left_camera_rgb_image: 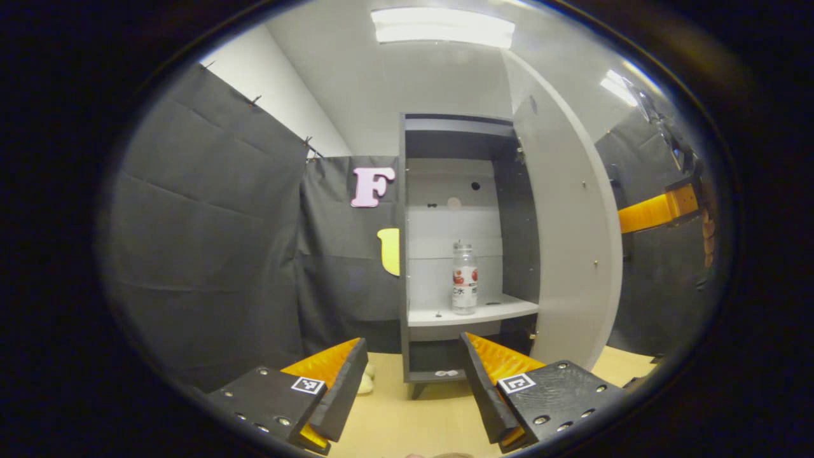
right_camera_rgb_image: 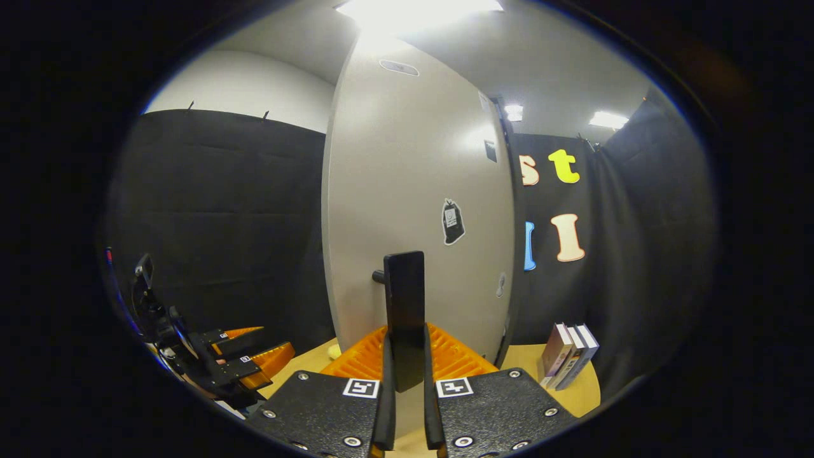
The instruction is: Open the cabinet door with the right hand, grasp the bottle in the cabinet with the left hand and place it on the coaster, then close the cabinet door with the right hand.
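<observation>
- The cabinet (left_camera_rgb_image: 467, 248) is the landmark here, standing on the pale wooden table (left_camera_rgb_image: 407, 420) against the booth's black cloth wall.
- The cabinet door (left_camera_rgb_image: 572, 242) is swung wide open to the right of the cabinet's opening, seen almost edge-on in the left gripper view.
- Inside the cabinet, the bottle (left_camera_rgb_image: 464, 280) stands upright on the white shelf (left_camera_rgb_image: 502, 310), toward the middle of it, well back from the left gripper.
- The bottle is clear with a red-and-white label, and nothing touches it.
- The left gripper (left_camera_rgb_image: 413, 375) hovers low in front of the cabinet, fingers spread wide apart, holding nothing, its gap lined up roughly with the cabinet's lower opening.
- Over in the right gripper view, the right gripper (right_camera_rgb_image: 405, 356) is at the outer face of the cabinet door (right_camera_rgb_image: 413, 191), fingers drawn in close on either side of the dark upright door handle (right_camera_rgb_image: 404, 305).
- The handle sits right between those fingers, which appear clamped on it.
- A small dark sticker (right_camera_rgb_image: 452, 221) sits on the door's outer face, just right of the handle.
- A few books (right_camera_rgb_image: 568, 355) lean together on the table right of the door, near the cloth wall.
- The left gripper (right_camera_rgb_image: 245, 366) also shows far off in the right gripper view, left of the door, its fingers apart.
</observation>
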Motion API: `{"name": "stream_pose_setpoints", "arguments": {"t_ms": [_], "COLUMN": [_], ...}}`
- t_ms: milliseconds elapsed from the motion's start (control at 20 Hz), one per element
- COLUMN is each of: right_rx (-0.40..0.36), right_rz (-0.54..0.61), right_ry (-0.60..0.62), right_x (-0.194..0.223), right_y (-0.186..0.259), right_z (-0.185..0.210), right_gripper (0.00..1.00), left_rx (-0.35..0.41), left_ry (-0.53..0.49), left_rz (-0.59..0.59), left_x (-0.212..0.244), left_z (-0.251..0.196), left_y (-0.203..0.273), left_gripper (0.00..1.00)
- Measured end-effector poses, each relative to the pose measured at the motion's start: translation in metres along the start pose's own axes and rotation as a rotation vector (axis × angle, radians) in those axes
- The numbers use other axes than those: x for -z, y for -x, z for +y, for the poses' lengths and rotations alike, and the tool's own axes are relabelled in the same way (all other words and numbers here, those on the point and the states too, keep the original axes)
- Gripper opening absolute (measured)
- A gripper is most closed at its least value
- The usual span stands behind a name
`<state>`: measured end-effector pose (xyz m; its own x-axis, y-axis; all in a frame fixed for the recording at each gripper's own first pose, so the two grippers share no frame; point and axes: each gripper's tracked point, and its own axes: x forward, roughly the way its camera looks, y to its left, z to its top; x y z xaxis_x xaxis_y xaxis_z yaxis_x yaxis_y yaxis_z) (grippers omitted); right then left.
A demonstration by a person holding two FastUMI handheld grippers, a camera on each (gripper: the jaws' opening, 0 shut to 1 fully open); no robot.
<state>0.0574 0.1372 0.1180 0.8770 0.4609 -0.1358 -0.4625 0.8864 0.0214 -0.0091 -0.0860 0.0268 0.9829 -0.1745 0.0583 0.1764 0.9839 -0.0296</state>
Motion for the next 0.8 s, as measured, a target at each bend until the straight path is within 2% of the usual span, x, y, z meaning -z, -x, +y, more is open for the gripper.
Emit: {"name": "stream_pose_setpoints", "arguments": {"t_ms": [200, 250, 350, 400, 500, 550, 600, 650, 700, 800], "right_rx": [0.057, 0.069, 0.083, 0.09, 0.109, 0.123, 0.138, 0.141, 0.113, 0.048], "right_rz": [-0.006, -0.012, -0.018, -0.021, -0.03, -0.038, -0.04, -0.04, -0.034, -0.025], "right_ry": [0.027, 0.025, 0.021, 0.027, 0.047, 0.056, 0.063, 0.06, 0.039, 0.005], "right_x": [0.0, 0.0, 0.001, 0.002, 0.003, 0.003, 0.005, 0.007, 0.013, 0.021], "right_y": [0.02, 0.025, 0.031, 0.033, 0.037, 0.039, 0.04, 0.045, 0.048, 0.055], "right_z": [-0.036, -0.045, -0.06, -0.067, -0.081, -0.087, -0.097, -0.105, -0.106, -0.105], "right_gripper": [0.17, 0.13, 0.12, 0.12, 0.11, 0.11, 0.11, 0.11, 0.11, 0.11], "left_rx": [0.028, 0.03, 0.034, 0.033, 0.036, 0.033, 0.024, 0.014, 0.004, -0.001], "left_ry": [0.003, 0.004, 0.005, 0.008, 0.024, 0.032, 0.038, 0.042, 0.041, 0.03], "left_rz": [0.003, 0.005, 0.01, 0.014, 0.027, 0.033, 0.036, 0.039, 0.038, 0.045], "left_x": [-0.003, -0.003, -0.002, -0.002, -0.001, 0.001, 0.001, 0.002, 0.001, -0.002], "left_z": [-0.035, -0.042, -0.056, -0.062, -0.076, -0.079, -0.081, -0.082, -0.083, -0.086], "left_y": [-0.013, -0.015, -0.02, -0.023, -0.029, -0.032, -0.035, -0.037, -0.04, -0.049], "left_gripper": [0.83, 0.83, 0.83, 0.78, 0.83, 0.78, 0.88, 0.83, 0.88, 0.88]}}
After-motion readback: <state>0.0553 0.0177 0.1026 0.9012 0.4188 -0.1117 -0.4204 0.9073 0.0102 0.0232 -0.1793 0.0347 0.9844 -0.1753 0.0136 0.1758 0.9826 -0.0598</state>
